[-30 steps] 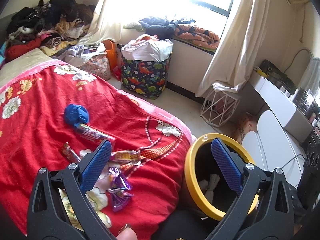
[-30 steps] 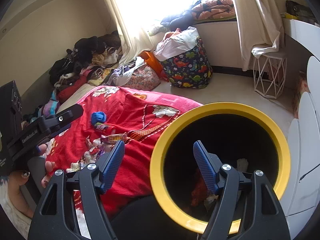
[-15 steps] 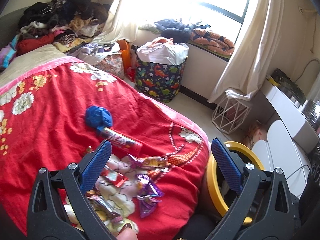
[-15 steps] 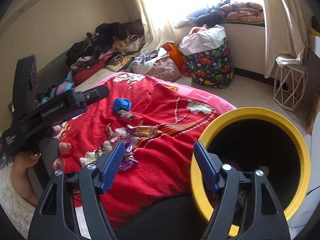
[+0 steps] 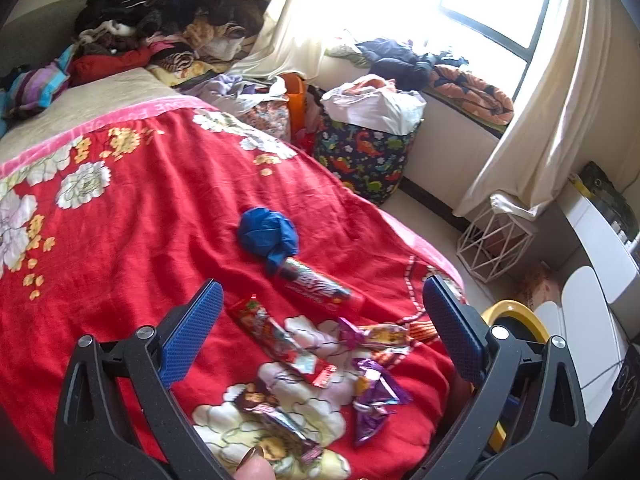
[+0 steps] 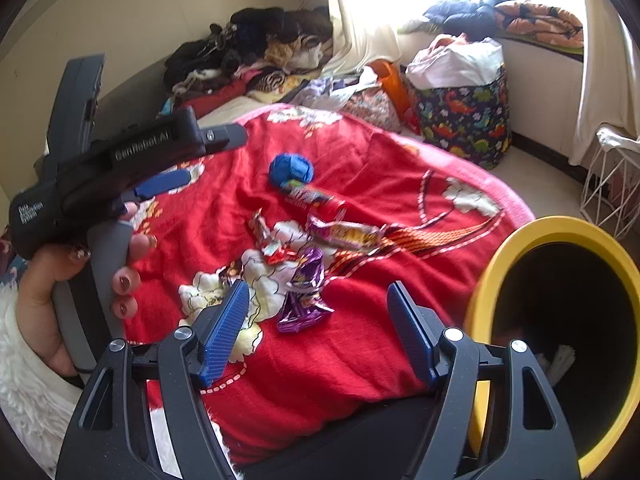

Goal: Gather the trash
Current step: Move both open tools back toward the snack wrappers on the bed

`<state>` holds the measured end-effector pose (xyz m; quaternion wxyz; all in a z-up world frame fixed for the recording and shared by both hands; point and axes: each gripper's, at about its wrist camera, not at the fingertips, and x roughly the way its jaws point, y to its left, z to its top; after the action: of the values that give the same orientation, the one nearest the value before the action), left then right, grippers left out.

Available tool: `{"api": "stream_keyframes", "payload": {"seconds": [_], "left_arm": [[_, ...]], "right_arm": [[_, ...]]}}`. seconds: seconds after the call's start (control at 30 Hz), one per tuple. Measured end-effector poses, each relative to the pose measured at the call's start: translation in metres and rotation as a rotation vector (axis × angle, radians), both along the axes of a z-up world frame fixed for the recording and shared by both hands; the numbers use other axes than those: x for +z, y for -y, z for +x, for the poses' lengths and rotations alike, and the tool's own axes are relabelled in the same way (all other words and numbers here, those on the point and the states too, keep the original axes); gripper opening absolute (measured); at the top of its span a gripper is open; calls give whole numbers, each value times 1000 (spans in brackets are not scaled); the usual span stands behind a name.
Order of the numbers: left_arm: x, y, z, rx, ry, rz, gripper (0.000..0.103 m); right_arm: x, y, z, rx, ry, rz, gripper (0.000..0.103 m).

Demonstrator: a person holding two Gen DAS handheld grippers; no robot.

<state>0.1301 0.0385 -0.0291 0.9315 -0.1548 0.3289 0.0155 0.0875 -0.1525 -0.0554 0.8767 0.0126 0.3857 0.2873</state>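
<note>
The right gripper (image 6: 316, 332) has its blue pads wide apart and holds nothing; the left gripper (image 5: 320, 336) is also wide and empty. Just beyond the right fingers, at about twelve o'clock, lies a purple wrapper (image 6: 302, 292) on the red bedspread (image 6: 360, 360). Further out, at eleven o'clock, there are a red-and-white wrapper (image 6: 272, 242), a yellow-purple wrapper (image 6: 344, 234), a long red tube-shaped pack (image 6: 312, 196) and a blue crumpled ball (image 6: 290, 169). The yellow-rimmed bin (image 6: 500, 280) stands at three o'clock beside the bed. I think it is best to lower over one wrapper only, press slightly into the cloth, and close without catching the fabric.
</note>
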Motion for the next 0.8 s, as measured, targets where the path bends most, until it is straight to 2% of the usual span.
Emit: {"api": "stream_keyframes", "payload": {"seconds": [0.27, 0.33, 0.57, 0.8], "left_arm": [[-26, -17, 7, 34, -78, -14, 91], [-34, -19, 9, 37, -105, -22, 85], [-57, -23, 15, 35, -184, -77, 72], [-78, -20, 22, 34, -246, -121, 69]], "right_arm": [[-29, -22, 15, 32, -88, -26, 69], [-36, -26, 18, 33, -111, -28, 69], [-59, -43, 29, 47, -167, -46, 69], [-71, -52, 36, 39, -192, -48, 58]]}}
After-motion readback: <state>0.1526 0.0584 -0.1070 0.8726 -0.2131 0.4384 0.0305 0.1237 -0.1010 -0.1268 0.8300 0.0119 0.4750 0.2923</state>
